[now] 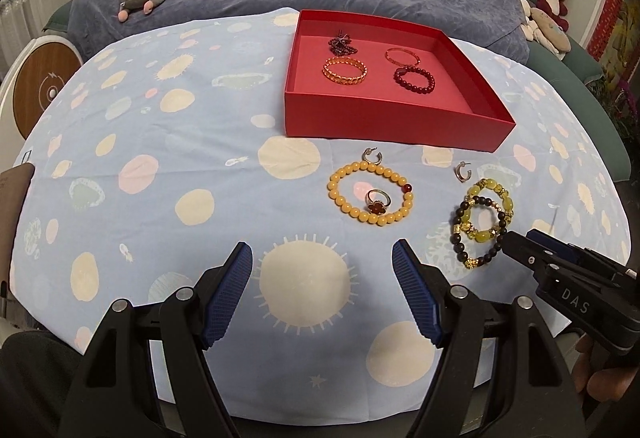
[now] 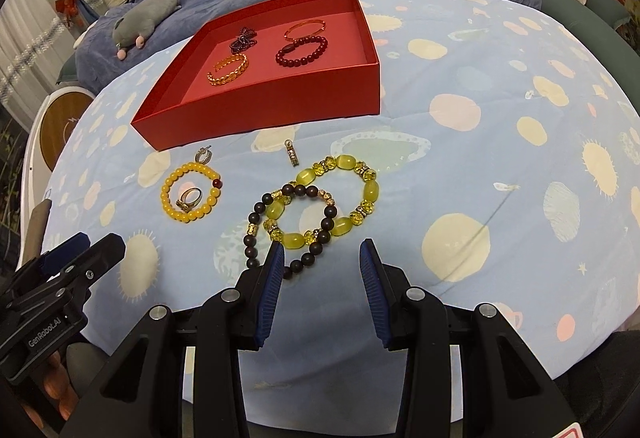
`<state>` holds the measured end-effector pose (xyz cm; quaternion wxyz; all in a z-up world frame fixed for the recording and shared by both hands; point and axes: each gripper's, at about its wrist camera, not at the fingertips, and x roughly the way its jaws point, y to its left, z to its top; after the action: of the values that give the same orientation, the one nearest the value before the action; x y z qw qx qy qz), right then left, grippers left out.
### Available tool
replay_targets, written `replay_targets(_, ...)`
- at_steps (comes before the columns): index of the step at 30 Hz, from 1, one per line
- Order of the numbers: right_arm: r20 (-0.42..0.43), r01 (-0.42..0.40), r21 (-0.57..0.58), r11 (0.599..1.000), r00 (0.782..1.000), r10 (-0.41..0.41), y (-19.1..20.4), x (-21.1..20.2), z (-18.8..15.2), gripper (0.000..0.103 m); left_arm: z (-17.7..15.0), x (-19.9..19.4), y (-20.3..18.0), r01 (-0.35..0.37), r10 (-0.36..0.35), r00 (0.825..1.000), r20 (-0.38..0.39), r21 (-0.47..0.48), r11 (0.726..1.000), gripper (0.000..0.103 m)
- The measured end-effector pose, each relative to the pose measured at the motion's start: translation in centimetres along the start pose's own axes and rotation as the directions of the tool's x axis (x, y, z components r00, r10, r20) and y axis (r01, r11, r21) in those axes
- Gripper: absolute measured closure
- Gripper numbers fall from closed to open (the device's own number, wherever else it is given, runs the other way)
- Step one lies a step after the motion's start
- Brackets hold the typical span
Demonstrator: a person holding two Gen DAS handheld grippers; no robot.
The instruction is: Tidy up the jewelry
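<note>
The red box (image 1: 384, 114) is sitting open on the table, holding a gold link bangle (image 1: 345, 70), a dark red bead bracelet (image 1: 414, 79), a thin orange bangle (image 1: 402, 55) and a dark chain bunched up (image 1: 341, 42). In front of it a yellow bead bracelet (image 1: 370, 194) is lying flat, ringing a ring (image 1: 376, 201). A dark bead bracelet (image 2: 296, 230) is overlapping a green-yellow one (image 2: 336, 198), with two small hoop earrings (image 1: 462, 171) lying nearby.

dark bead bracelet (image 2: 294, 228) partly behind right hand-held gripper (image 2: 322, 270) finger, brown object (image 1: 12, 198) cut off at edge
</note>
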<state>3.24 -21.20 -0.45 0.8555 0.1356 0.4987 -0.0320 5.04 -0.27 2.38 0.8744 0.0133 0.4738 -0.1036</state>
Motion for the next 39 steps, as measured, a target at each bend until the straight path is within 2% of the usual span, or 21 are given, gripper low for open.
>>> replay_targets(3,-0.01,0.0,0.021,1.0,1.0,0.0,-0.2,0.6,0.1,0.068,-0.1,0.1,0.0,-0.003,0.003,1.0,-0.002,-0.004,1.0,0.034)
replay_targets(7,-0.022,0.007,0.001,1.0,1.0,-0.007,0.1,1.3,0.0,0.077,-0.2,0.2,-0.1,-0.002,0.001,1.0,-0.006,-0.003,1.0,0.034)
replay_targets(11,-0.029,0.004,-0.006,1.0,1.0,-0.004,0.1,1.6,-0.1,0.08,-0.3,0.3,-0.1,0.003,-0.003,1.0,-0.01,-0.006,1.0,0.034)
replay_targets(19,-0.034,-0.006,0.007,1.0,0.999,0.006,-1.0,1.7,0.0,0.096,0.4,0.9,0.1,0.01,-0.01,1.0,-0.019,-0.025,1.0,0.034)
replay_targets(26,-0.037,-0.011,0.001,1.0,0.999,0.011,-1.0,1.8,0.2,0.096,2.0,2.2,-0.2,0.019,-0.019,1.0,-0.015,-0.013,1.0,0.037)
replay_targets(33,-0.045,-0.023,0.015,1.0,0.999,0.023,-1.2,1.8,0.3,0.096,4.1,5.0,0.3,0.035,-0.037,0.999,-0.034,-0.043,0.998,0.049)
replay_targets(39,-0.048,-0.03,0.013,0.999,0.998,0.03,-1.0,2.0,0.5,0.096,4.4,6.8,-0.2,0.033,-0.033,0.997,-0.067,-0.001,0.999,0.059)
